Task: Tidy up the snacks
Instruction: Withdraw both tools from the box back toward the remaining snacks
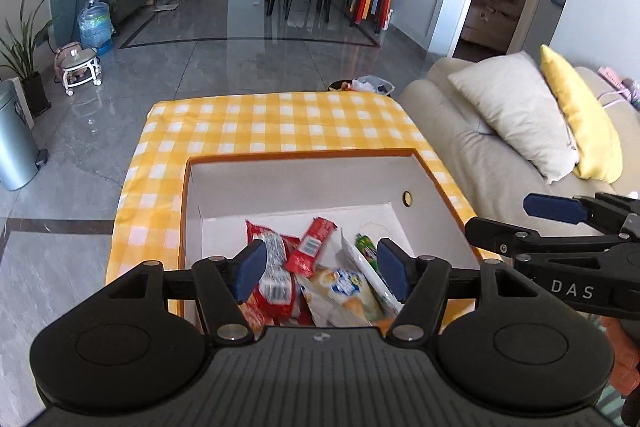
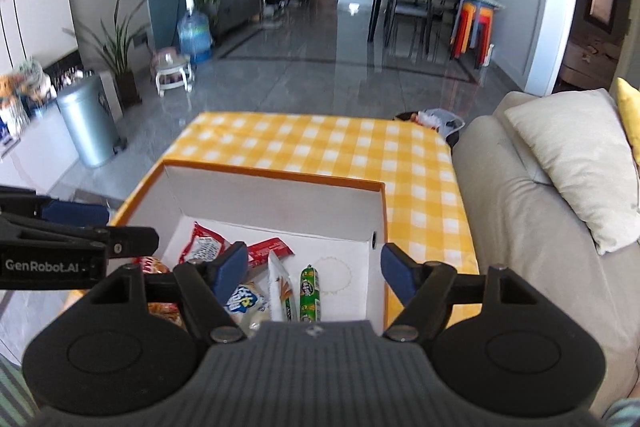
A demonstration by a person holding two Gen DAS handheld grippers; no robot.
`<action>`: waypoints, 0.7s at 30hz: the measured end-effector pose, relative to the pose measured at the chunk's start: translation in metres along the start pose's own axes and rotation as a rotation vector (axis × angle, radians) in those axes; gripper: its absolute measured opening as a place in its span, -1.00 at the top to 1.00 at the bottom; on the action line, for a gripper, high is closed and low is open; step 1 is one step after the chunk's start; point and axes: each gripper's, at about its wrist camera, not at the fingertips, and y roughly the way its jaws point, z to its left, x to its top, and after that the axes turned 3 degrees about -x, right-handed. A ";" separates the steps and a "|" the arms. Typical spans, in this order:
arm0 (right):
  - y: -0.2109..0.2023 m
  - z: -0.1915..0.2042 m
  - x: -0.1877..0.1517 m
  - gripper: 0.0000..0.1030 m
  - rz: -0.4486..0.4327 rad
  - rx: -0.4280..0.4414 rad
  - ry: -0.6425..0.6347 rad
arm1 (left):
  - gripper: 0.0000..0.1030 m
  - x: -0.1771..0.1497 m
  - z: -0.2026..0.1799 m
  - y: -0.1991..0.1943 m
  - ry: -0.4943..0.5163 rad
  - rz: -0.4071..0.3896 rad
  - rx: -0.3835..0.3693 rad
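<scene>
Both grippers hang above an orange-rimmed white cardboard box point(image 1: 298, 183) that sits on a table covered with a yellow-and-white checked tablecloth point(image 1: 280, 123). The left gripper point(image 1: 322, 267) has its blue-padded jaws spread apart, nothing between the pads, poised over the near part of the box. The right gripper point(image 2: 316, 267) is likewise released, jaws wide and empty, above the same box; seen from the left wrist view it lies to the right, its blue fingertip over the box's right edge. No earlier picture is supplied, so only the present state is recorded. The snacks lie loose inside the box, gathered toward the near side on its white floor. Noted there: a red snack packet point(image 1: 272, 267) with white lettering, a slim red bar wrapper point(image 1: 312, 245) tilted across it, a pale biscuit pack with a blue label point(image 2: 244, 301), a white sachet point(image 2: 280, 287) standing on edge, and a green sausage stick point(image 2: 310, 293) lying lengthwise, apart from the right wall. A round hole point(image 1: 407, 198) shows in the box's right wall. Beside the table to the right stands a beige sofa point(image 1: 472, 155) bearing a grey cushion point(image 1: 516, 111) and a yellow cushion point(image 1: 580, 111). A metal pedal bin point(image 2: 90, 119) stands on the grey tiled floor to the left.
</scene>
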 end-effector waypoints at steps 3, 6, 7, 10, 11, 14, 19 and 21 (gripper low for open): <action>-0.020 0.000 -0.014 -0.38 -0.019 0.004 0.019 | -0.44 -0.015 -0.005 -0.012 -0.003 -0.016 0.004; -0.038 0.000 -0.029 -0.39 -0.025 0.003 0.035 | -0.44 -0.031 -0.008 -0.021 -0.021 -0.025 0.003; -0.043 0.000 -0.034 -0.39 -0.025 0.001 0.044 | -0.44 -0.038 -0.010 -0.023 -0.028 -0.026 0.002; -0.055 -0.002 -0.052 -0.39 -0.021 -0.016 0.084 | -0.44 -0.058 -0.011 -0.027 -0.053 -0.015 0.003; -0.058 -0.001 -0.058 -0.39 -0.016 -0.025 0.099 | -0.44 -0.064 -0.012 -0.027 -0.061 -0.008 0.005; -0.062 -0.001 -0.078 -0.39 0.004 -0.042 0.128 | -0.44 -0.085 -0.015 -0.026 -0.059 0.021 0.007; -0.064 -0.002 -0.104 -0.39 0.035 -0.066 0.147 | -0.44 -0.115 -0.013 -0.024 -0.112 0.078 -0.004; -0.067 -0.003 -0.115 -0.39 0.039 -0.075 0.160 | -0.44 -0.124 -0.012 -0.023 -0.124 0.092 -0.008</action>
